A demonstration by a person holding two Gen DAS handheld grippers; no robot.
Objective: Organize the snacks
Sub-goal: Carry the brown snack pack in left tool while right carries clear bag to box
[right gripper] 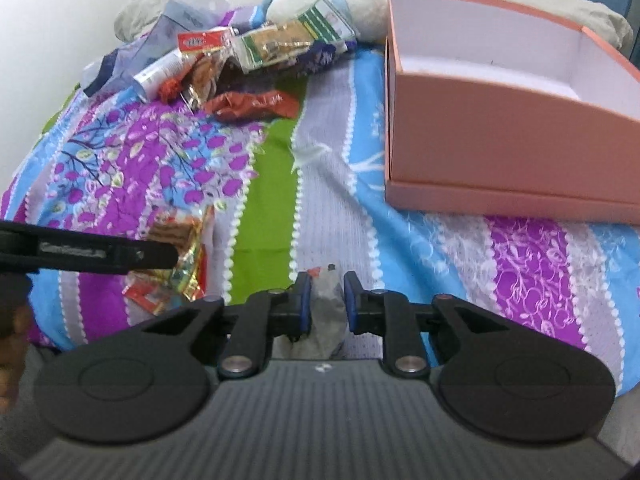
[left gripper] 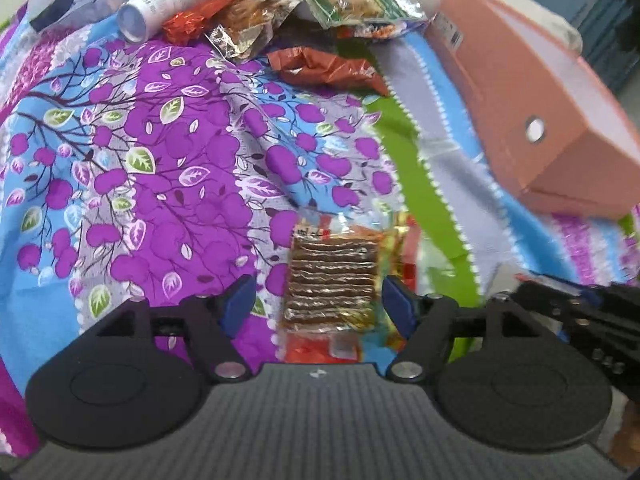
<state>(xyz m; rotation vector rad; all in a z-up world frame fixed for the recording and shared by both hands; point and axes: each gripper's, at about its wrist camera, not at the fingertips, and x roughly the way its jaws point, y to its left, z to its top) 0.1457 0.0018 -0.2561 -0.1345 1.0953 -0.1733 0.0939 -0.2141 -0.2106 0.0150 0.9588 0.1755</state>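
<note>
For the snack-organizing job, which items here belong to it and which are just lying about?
Belongs to the job:
- brown snack pack between the open left tongs
- small wrapper pinched in the right tongs
- snack pile
- red packet
- pink box, nothing visible inside

Just lying about:
- white tube
- patterned bedsheet
- pillow

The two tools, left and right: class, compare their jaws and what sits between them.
The left tool has jaws wide apart; the right tool's jaws are nearly together. The left one stands over a clear packet of brown strips without touching it; the right one pinches a small greyish wrapper. Both have blue pads and point down at the patterned bedsheet.
</note>
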